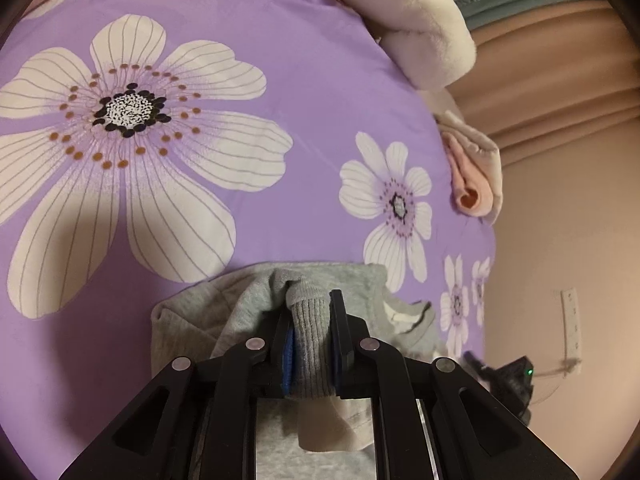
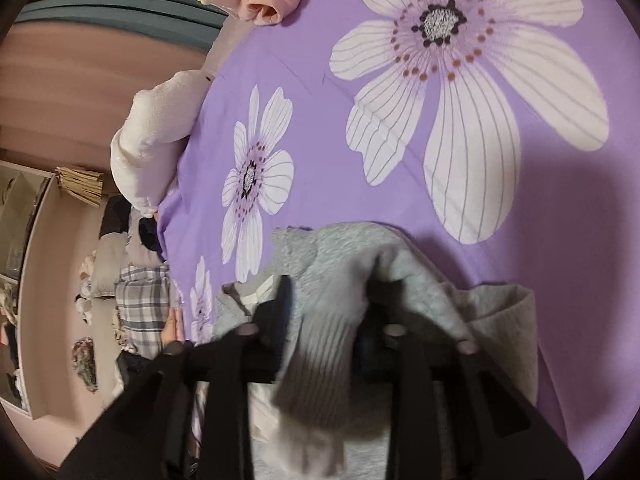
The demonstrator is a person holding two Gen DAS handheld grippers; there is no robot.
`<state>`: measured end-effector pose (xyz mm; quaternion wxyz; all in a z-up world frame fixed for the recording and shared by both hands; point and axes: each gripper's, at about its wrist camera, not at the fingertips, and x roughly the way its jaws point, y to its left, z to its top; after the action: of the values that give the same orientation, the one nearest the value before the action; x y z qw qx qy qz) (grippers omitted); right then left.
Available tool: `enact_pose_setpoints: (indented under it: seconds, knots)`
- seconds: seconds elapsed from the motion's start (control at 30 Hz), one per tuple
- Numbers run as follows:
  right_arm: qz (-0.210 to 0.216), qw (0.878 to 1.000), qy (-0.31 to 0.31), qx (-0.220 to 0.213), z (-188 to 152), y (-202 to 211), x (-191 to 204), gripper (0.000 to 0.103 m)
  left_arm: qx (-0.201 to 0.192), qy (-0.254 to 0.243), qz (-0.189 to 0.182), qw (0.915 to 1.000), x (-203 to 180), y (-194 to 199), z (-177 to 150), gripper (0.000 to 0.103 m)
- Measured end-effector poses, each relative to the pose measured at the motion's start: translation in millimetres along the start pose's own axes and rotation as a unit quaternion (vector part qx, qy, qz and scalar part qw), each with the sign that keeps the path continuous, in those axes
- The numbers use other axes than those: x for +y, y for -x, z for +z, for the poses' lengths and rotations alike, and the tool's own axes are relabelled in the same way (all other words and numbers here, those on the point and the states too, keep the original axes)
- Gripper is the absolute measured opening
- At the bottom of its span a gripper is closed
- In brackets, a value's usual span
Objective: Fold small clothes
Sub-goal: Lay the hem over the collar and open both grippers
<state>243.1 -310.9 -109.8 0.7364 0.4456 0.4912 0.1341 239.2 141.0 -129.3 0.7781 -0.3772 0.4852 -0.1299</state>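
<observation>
The left gripper (image 1: 311, 332) is clamping the ribbed cuff (image 1: 310, 344) of a grey sweatshirt (image 1: 248, 304), its 2 jaws pressing the knit from both sides, blue pads touching the fabric. The sweatshirt is lying bunched on a purple flowered bedsheet (image 1: 312, 92), just in front of the fingers. In the right wrist view, the right gripper (image 2: 326, 320) is standing with its jaws parted around another ribbed cuff (image 2: 320, 344); the picture is blurred there, so I cannot tell whether the pads are touching the knit. The grey sweatshirt (image 2: 360, 252) is heaping up ahead of it on the bedsheet (image 2: 320, 128). A fluffy white garment (image 1: 420, 20) and a pink rolled garment (image 1: 472, 188) are lying at the sheet's edge, well apart from the sweatshirt
</observation>
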Motion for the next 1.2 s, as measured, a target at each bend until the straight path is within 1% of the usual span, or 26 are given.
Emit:
enact_pose_setpoints:
  seconds: [0.03,0.07,0.13,0.17,0.2,0.27,0.3,0.4,0.47,0.53,0.57,0.6,0.63,0.67,0.73,0.77,0.8,0.9,0.97,1.0,1.03,1.07,1.1,1.13,1.17,1.2]
  knots:
    - [0.012,1.000,0.000,0.004,-1,6,0,0.052,0.007,-0.005,0.004,1.0000,-1,3,-2,0.020]
    - [0.017,1.000,0.002,0.008,-4,9,1,0.056,0.012,-0.009,0.004,0.9999,-2,5,-4,0.022]
    - [0.031,0.999,0.008,0.020,-10,19,3,0.059,0.017,-0.013,-0.007,0.9997,-3,10,-4,0.023]
    - [0.043,0.999,0.005,0.028,-14,21,4,0.061,0.018,-0.009,-0.013,0.9997,-4,11,-2,0.023]
    - [0.056,0.998,-0.001,0.040,-18,20,4,0.063,0.021,0.006,-0.030,0.9993,-2,12,1,0.023]
    - [0.075,0.995,-0.014,0.059,-21,15,5,0.063,0.023,0.030,-0.052,0.9979,1,11,6,0.023]
    - [0.085,0.994,-0.027,0.058,-20,13,5,0.063,0.020,0.050,-0.060,0.9967,4,9,11,0.023]
    - [0.119,0.989,-0.079,0.028,-6,7,-7,0.063,0.013,0.083,-0.066,0.9943,8,1,19,0.023]
    - [0.121,0.984,-0.130,0.006,4,1,-23,0.063,0.018,0.119,-0.068,0.9904,15,-8,23,0.026]
    - [0.117,0.980,-0.164,-0.006,9,-4,-35,0.063,0.022,0.162,-0.066,0.9844,29,-14,24,0.036]
    - [0.118,0.980,-0.162,-0.008,8,-4,-36,0.063,0.020,0.168,-0.063,0.9835,32,-14,24,0.039]
    - [0.118,0.981,-0.153,-0.010,7,-2,-34,0.063,0.018,0.172,-0.057,0.9833,36,-13,24,0.046]
    - [0.120,0.982,-0.143,-0.012,6,1,-32,0.064,0.017,0.173,-0.057,0.9831,38,-11,25,0.056]
    - [0.125,0.983,-0.137,-0.015,5,3,-30,0.066,0.017,0.176,-0.063,0.9822,41,-9,26,0.061]
    - [0.131,0.983,-0.124,-0.019,3,10,-28,0.068,-0.002,0.181,-0.056,0.9819,44,3,27,0.067]
    - [0.132,0.984,-0.118,-0.025,3,14,-26,0.071,-0.015,0.168,-0.038,0.9849,42,13,28,0.068]
    - [0.135,0.984,-0.113,-0.033,3,20,-25,0.074,-0.021,0.160,-0.031,0.9865,40,16,28,0.068]
    - [0.142,0.983,-0.093,-0.064,5,38,-19,0.079,-0.031,0.108,-0.005,0.9937,26,32,23,0.068]
    - [0.142,0.984,-0.076,-0.074,3,43,-12,0.079,-0.032,0.055,0.024,0.9977,9,38,16,0.068]
    - [0.132,0.987,-0.056,-0.068,0,45,-6,0.079,-0.034,0.023,0.040,0.9983,-1,39,10,0.068]
    - [0.115,0.991,-0.028,-0.059,-5,43,3,0.079,-0.034,-0.014,0.062,0.9974,-13,40,2,0.068]
    - [0.086,0.995,0.008,-0.047,-10,38,15,0.078,-0.031,-0.042,0.078,0.9956,-21,39,-4,0.068]
    - [0.051,0.997,0.045,-0.040,-18,35,25,0.074,-0.030,-0.073,0.095,0.9924,-30,37,-12,0.068]
    - [0.011,0.995,0.087,-0.039,-29,32,34,0.071,-0.028,-0.109,0.113,0.9872,-40,33,-25,0.068]
    - [-0.010,0.993,0.114,-0.038,-36,29,41,0.064,-0.026,-0.128,0.121,0.9841,-43,32,-31,0.068]
    - [-0.037,0.987,0.151,-0.037,-48,27,48,0.056,-0.027,-0.160,0.133,0.9778,-50,29,-43,0.068]
